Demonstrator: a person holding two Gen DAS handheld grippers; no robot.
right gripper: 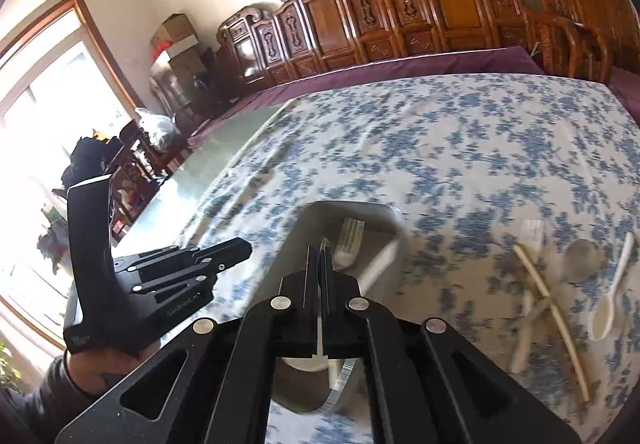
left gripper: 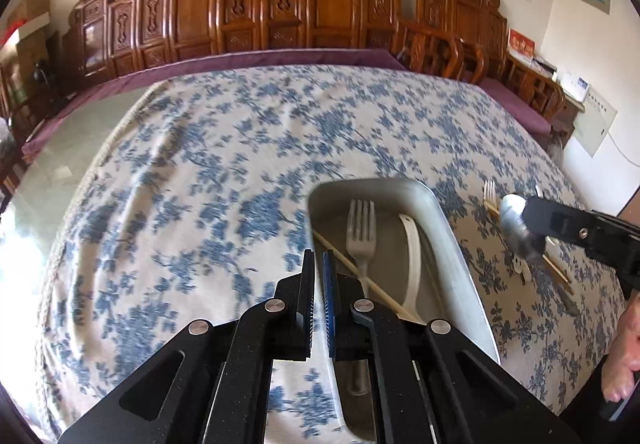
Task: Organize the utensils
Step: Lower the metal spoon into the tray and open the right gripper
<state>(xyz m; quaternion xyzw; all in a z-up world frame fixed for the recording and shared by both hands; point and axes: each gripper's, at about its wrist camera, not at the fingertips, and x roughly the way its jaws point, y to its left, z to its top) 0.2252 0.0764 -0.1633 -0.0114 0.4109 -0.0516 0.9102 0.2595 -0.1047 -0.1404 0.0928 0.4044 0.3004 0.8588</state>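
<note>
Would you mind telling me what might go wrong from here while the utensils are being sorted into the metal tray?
1. The right tongs pinch the metal spoon only at their tips, so it may pivot or slip before reaching the tray.
2. The left tongs, shut and empty, hang near the tray's rim, so the two tools could collide there.
3. The fork and chopstick cross in the tray, so a dropped spoon may bounce off them.

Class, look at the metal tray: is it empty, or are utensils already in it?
Not empty: the tray holds a fork, a white spoon and a chopstick.
</note>
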